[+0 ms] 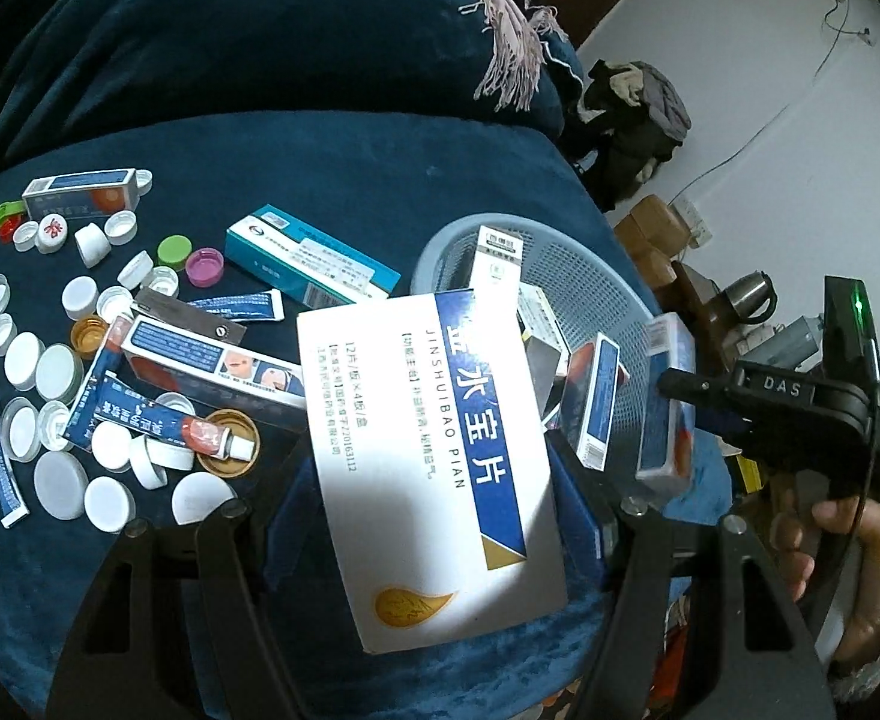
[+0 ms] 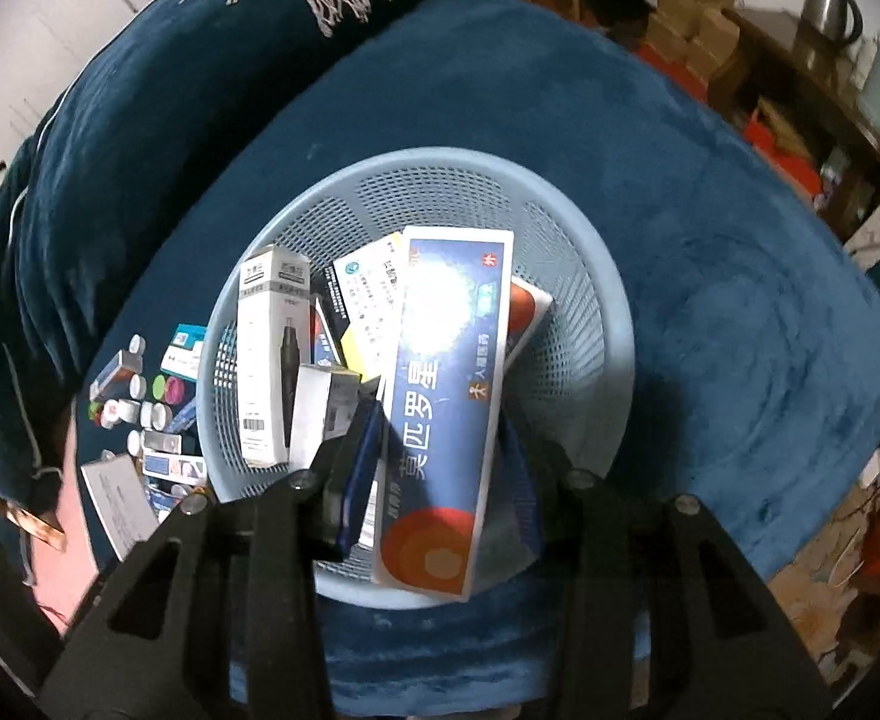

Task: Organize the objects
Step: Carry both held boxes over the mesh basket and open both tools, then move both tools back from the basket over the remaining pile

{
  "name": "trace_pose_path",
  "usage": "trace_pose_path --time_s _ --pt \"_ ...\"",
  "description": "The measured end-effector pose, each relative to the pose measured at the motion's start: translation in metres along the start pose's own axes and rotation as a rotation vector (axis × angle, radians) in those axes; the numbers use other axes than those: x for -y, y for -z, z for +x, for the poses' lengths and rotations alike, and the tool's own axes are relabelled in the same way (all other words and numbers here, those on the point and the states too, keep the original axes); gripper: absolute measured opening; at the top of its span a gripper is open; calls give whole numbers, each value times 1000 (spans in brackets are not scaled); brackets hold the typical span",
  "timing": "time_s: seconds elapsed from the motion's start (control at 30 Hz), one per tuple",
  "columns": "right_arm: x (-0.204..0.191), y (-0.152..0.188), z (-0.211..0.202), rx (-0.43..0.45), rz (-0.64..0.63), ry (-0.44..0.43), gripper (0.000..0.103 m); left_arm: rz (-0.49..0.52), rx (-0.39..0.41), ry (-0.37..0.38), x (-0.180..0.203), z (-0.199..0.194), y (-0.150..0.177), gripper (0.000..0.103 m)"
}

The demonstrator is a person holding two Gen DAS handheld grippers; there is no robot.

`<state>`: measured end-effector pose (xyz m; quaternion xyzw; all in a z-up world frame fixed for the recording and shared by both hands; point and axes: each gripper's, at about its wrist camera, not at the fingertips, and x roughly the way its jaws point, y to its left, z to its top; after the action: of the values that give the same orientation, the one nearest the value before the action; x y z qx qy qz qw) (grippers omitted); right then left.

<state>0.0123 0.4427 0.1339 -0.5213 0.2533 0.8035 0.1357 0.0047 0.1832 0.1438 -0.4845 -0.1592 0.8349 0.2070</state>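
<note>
Between the left gripper's (image 1: 434,480) dark fingers sits a large white-and-blue box (image 1: 434,450), lettered JINSHUIBAO PIAN; both pads press its long edges, so the jaws stand fairly wide and closed on it. Box is held tilted above the blue velvet cover (image 1: 350,192), its far end overlapping the basket's near rim.

Right gripper (image 2: 440,480), seen from its own camera, pinches a long blue carton with an orange disc (image 2: 446,420), jaws at a narrower set. Carton points down into the pale blue mesh basket (image 2: 560,228), its far end over the contents; whether it touches them I cannot tell. From the left camera, a bare hand (image 1: 848,570) grips the right tool's black handle at the right edge.

Inside the basket: a tall white box showing a dark trimmer (image 2: 272,360) leaning on the left wall, a small grey carton (image 2: 320,414) beside it, several more cartons under and behind.

Left of the basket, loose on the cover: a teal-and-white box (image 1: 314,264), a blue-and-white carton with a face picture (image 1: 212,366), ointment tubes (image 1: 158,426), many white caps (image 1: 110,498), one green cap (image 1: 174,251), one pink cap (image 1: 204,267).

Beyond, a pink fringed scarf (image 1: 500,18) draped over the cushion.
</note>
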Motion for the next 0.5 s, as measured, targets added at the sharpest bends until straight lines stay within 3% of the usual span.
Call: trace_pose_path --time_s 0.07,0.13,0.17,0.3,0.5 --pt "2 -1 2 -11 14 12 46 9 0 -2 3 1 0 72" --pt "4 -1 0 -5 19 24 73 17 4 0 6 1 0 72" --pt "4 -1 -5 19 18 40 81 22 5 1 8 1 1 72" --pt "5 -2 -24 114 24 34 83 42 6 4 14 2 1 72" --pt "12 -2 -26 116 58 28 84 76 4 19 27 4 -2 72"
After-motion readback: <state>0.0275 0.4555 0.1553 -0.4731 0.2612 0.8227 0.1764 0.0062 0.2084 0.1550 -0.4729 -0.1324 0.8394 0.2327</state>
